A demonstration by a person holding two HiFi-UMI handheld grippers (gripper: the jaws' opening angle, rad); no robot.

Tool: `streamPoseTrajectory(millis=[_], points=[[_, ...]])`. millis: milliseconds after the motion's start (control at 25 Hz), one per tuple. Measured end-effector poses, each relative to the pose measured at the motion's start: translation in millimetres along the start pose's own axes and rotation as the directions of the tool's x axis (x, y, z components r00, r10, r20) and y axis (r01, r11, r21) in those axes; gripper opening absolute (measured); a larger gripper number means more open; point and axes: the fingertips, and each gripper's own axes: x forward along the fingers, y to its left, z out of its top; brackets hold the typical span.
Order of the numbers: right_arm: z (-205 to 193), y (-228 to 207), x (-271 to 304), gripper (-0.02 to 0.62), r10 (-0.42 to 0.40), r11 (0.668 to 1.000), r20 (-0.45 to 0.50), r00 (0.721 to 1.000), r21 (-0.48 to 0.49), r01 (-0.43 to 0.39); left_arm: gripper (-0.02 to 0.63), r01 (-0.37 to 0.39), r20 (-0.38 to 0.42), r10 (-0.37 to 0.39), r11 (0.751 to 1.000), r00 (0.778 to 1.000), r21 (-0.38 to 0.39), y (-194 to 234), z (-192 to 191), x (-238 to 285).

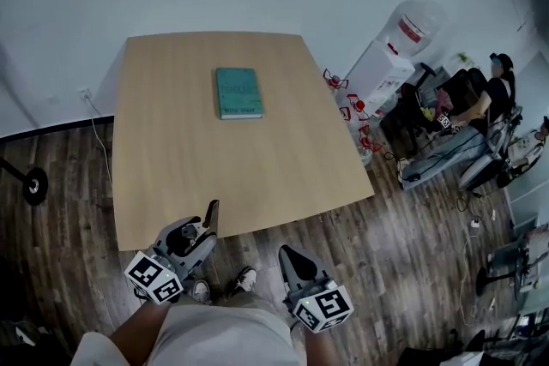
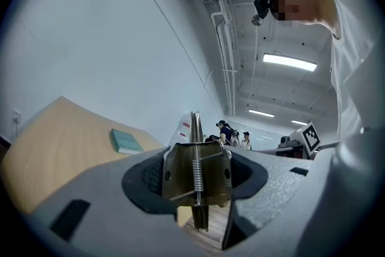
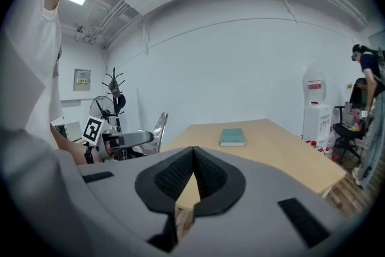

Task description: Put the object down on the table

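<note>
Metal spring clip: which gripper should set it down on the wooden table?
Left. The left gripper is clamped on the brassy metal spring clip by the light wooden table; the right gripper is shut and empty.

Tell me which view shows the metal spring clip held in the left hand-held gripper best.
The left gripper view: the brass-coloured metal spring clip fills the centre, coil spring and plates plain, clamped between the jaws. The head view shows it only as a thin dark sliver; the right gripper view, a small shiny blade.
</note>
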Motion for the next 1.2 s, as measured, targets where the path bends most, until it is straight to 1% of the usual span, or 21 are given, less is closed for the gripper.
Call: streamPoseTrajectory(millis=[120,280,520,640,800,960,1120,1200], points=[[8.1,-24.8,7.5,-0.003,0.025,1.0,0.008,1.0,-0.005,-0.025,0.21,-0.031,0.014,0.031,0.999,0.999,0.005,-0.5,6.6,16.9],[23.9,-56.5,16.0,-0.003,0.061,0.998,0.027,0.998,-0.013,-0.06,0.212,-0.054,0.018,0.054,0.998,0.998,0.038,-6.1,16.9,44.9],[25.1,-84.6,31.4,-0.003,0.101,0.995,0.033,0.994,-0.005,-0.101,0.212,-0.102,0.022,0.1,0.993,0.995,0.058,3.9,19.9,72.3],[23.4,-97.7,33.5,-0.003,0.106,0.994,0.029,0.994,0.014,-0.106,0.212,-0.127,0.021,0.126,0.99,0.992,0.059,8.9,20.1,80.3],[25.6,-112.3,31.8,-0.003,0.109,0.994,0.034,0.993,0.018,-0.11,0.21,-0.148,0.008,0.148,0.985,0.989,0.088,14.4,19.9,94.2],[19.4,-126.4,29.2,-0.003,0.098,0.995,0.027,0.995,0.023,-0.098,0.212,-0.147,-0.012,0.15,0.981,0.989,0.123,19.3,14.0,111.7],[12.4,-136.1,23.6,-0.003,0.082,0.996,0.013,0.997,0.038,-0.082,0.212,-0.143,-0.051,0.155,0.973,0.987,0.179,27.2,5.1,127.8],[9.4,-138.6,21.9,-0.003,0.076,0.996,0.007,0.997,0.045,-0.076,0.21,-0.144,-0.064,0.159,0.971,0.985,0.191,34.1,0.9,134.9]])
